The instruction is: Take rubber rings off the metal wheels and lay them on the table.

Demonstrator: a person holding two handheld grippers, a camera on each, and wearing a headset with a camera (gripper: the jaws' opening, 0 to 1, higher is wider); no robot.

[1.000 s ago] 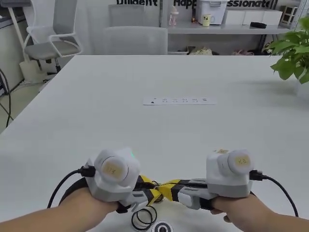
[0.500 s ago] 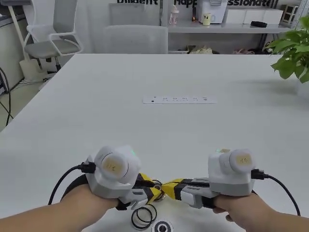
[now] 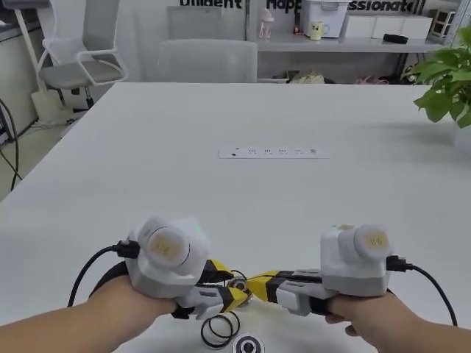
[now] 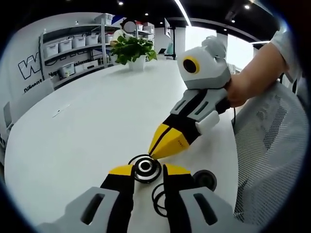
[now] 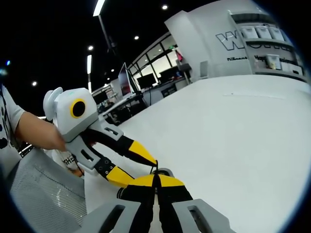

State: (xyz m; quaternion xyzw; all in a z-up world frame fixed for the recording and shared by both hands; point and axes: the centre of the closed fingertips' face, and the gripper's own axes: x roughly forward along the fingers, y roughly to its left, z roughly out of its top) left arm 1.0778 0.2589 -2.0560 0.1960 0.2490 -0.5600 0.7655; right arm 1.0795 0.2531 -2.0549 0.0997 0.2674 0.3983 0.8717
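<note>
One metal wheel (image 4: 146,166), black ring (image 4: 137,158) still on it, sits between the left gripper's (image 4: 148,171) tips. Loose rings (image 3: 219,329) lie overlapping on the bench (image 3: 243,191), second wheel (image 3: 247,344) just beside.

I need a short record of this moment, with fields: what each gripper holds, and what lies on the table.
left gripper: shut on wheel, one jaw on each side
right gripper: shut, seems to pinch the rubber ring at the wheel's edge
on table: loose rings, second wheel
task state: this ring not yet off
</note>
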